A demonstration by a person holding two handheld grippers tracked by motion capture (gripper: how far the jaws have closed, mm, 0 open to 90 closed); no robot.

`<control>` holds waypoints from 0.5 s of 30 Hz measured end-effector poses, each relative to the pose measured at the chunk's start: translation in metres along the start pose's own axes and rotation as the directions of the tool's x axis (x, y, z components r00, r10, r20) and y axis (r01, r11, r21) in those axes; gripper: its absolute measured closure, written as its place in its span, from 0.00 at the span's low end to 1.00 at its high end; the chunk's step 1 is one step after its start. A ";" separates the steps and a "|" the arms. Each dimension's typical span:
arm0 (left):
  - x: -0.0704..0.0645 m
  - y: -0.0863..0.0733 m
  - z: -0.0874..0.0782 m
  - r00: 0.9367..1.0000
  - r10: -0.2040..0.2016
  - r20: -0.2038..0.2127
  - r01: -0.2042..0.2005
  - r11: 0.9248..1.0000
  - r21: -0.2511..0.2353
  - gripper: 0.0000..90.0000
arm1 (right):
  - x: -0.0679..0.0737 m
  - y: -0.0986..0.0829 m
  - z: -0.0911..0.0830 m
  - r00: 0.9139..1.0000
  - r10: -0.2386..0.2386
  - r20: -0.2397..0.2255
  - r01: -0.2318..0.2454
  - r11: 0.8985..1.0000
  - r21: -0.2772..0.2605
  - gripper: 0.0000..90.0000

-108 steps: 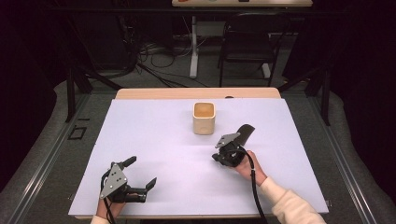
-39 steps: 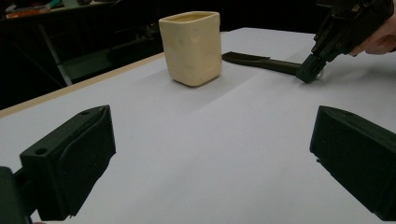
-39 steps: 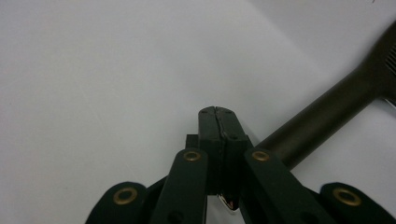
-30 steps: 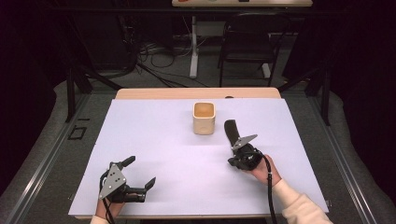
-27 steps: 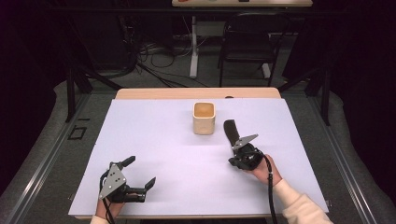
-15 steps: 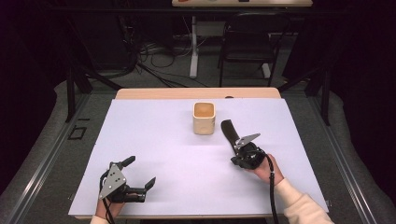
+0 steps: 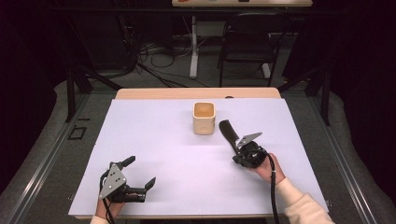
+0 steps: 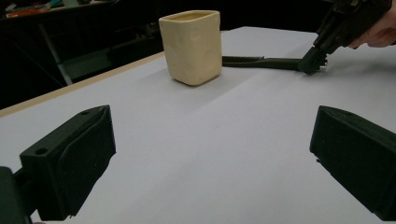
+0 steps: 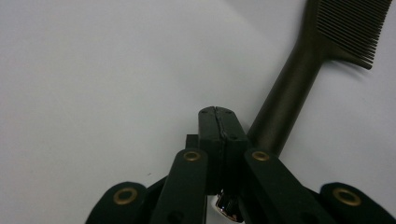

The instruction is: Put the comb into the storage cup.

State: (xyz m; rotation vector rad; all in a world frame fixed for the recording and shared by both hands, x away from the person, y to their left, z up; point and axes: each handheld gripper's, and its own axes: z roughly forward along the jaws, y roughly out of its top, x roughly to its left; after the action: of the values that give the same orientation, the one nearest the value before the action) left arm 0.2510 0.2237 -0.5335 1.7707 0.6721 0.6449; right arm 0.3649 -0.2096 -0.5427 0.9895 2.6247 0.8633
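A black comb (image 7: pixel 227 131) lies flat on the white sheet just right of a cream square cup (image 7: pixel 204 118), its teeth end pointing away from me. My right gripper (image 7: pixel 238 149) sits at the comb's handle end. In the right gripper view its jaws (image 9: pixel 218 123) are shut against each other with nothing between them, and the comb handle (image 9: pixel 299 84) runs along their right side. My left gripper (image 7: pixel 140 171) rests open at the near left. The left gripper view has the cup (image 8: pixel 191 44), the comb (image 8: pixel 261 61) and the right gripper (image 8: pixel 312 63) ahead of its open jaws (image 8: pixel 210 154).
The white sheet (image 7: pixel 163 135) covers most of the table, with a wooden strip (image 7: pixel 196 93) along the far edge. A black chair (image 7: pixel 247 42) and floor cables lie beyond it. Dark floor flanks both sides.
3.6 s ago the right gripper had the comb lifted at an angle. Now the comb lies flat, the gripper has drawn back toward me, and the comb's far end has swung slightly left.
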 end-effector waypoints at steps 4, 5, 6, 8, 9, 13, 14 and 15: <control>0.000 0.000 0.000 1.000 0.000 -0.001 0.000 1.000 0.000 0.00 | -0.002 0.000 -0.001 1.000 0.001 0.006 -0.001 1.000 0.000 1.00; 0.000 0.000 0.000 1.000 0.000 -0.001 0.000 1.000 0.000 0.00 | -0.002 0.000 -0.001 1.000 0.008 0.005 -0.008 1.000 0.002 1.00; 0.000 0.000 0.000 1.000 0.000 -0.001 0.000 1.000 0.000 0.00 | -0.002 0.000 0.000 1.000 0.010 0.005 -0.010 1.000 0.002 1.00; 0.000 0.000 0.000 1.000 -0.001 0.000 0.001 1.000 0.000 0.00 | -0.002 0.000 0.000 1.000 0.007 0.002 -0.007 1.000 0.005 1.00; 0.000 0.000 0.000 1.000 0.000 -0.001 0.000 1.000 0.001 0.00 | -0.001 0.000 -0.001 1.000 0.007 -0.002 -0.007 1.000 0.004 0.99; 0.000 0.000 0.000 1.000 -0.002 -0.005 0.002 1.000 0.000 0.00 | 0.003 0.005 -0.005 1.000 0.008 -0.023 -0.008 1.000 -0.011 0.86; -0.001 0.000 0.000 1.000 -0.003 -0.006 0.003 1.000 0.000 0.00 | 0.003 0.006 -0.007 1.000 0.013 -0.023 -0.013 1.000 -0.016 0.83; 0.000 0.000 0.000 1.000 0.000 -0.005 0.000 1.000 0.000 0.00 | 0.004 0.008 -0.009 0.999 0.021 -0.028 -0.021 1.000 -0.013 0.79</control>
State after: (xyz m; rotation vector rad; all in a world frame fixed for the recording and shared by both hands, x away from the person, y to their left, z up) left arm 0.2506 0.2234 -0.5331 1.7693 0.6757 0.6490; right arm 0.3628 -0.2068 -0.5304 1.0105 2.6329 0.9051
